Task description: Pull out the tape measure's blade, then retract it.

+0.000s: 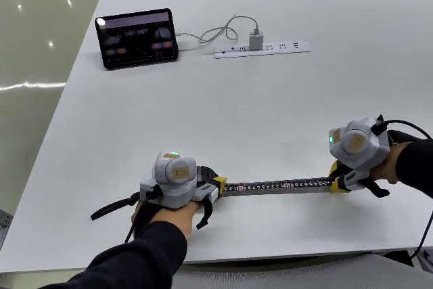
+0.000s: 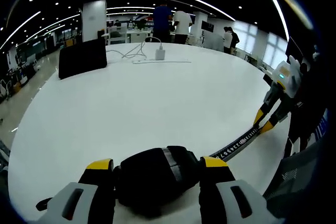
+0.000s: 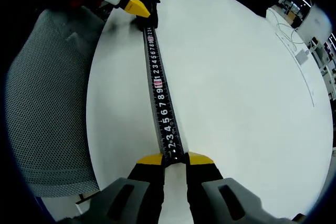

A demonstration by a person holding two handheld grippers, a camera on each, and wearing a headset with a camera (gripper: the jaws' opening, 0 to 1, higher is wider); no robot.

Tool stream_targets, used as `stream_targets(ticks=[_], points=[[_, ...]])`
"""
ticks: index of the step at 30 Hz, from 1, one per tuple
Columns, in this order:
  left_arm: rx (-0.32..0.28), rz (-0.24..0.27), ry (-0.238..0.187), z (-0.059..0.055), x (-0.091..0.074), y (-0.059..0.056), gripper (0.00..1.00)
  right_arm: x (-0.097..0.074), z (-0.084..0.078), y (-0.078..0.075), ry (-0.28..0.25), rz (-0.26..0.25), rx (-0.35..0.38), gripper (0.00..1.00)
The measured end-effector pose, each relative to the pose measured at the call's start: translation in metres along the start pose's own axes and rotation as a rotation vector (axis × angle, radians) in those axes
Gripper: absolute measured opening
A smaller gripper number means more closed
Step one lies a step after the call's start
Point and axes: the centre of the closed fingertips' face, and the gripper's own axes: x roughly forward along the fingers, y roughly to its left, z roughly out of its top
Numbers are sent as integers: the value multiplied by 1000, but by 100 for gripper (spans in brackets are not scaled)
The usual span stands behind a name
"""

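The left claw (image 2: pixel 157 165) is clamped on the black rounded tape measure case (image 2: pixel 155 184); the right claw (image 3: pixel 171 159) pinches its dark numbered blade (image 3: pixel 159 87), stretched between them over the white table (image 1: pixel 270 113).

Black tape measure case (image 2: pixel 157 182), white-numbered dark blade (image 3: pixel 159 87), yellow-tipped left tool (image 2: pixel 157 163) and right tool (image 3: pixel 175 159)

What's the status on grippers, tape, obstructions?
Left gripper shut on tape measure case. Right gripper shut on blade tip, blade pulled out flat along table. Tablet, power strip well clear.
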Motion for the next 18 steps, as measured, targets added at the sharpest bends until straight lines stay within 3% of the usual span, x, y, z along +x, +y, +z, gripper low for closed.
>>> stream_targets(ticks=[3,5,7,10,18], points=[[3,1,8,-1,0,1,60,1,1,-1,-3,1,-14,11],[2,-1,10,-1,0,1,60,2,1,-1,4,1,-62,11],[-2,-4,12,-1,0,1,60,2,2,-1,1,5,-45,11],[-7,-6,14,-1,0,1,60,2,2,0,-24,17,-77,11],[13,1,18,0,-1,2,60,2,3,0,-56,4,-40,11]])
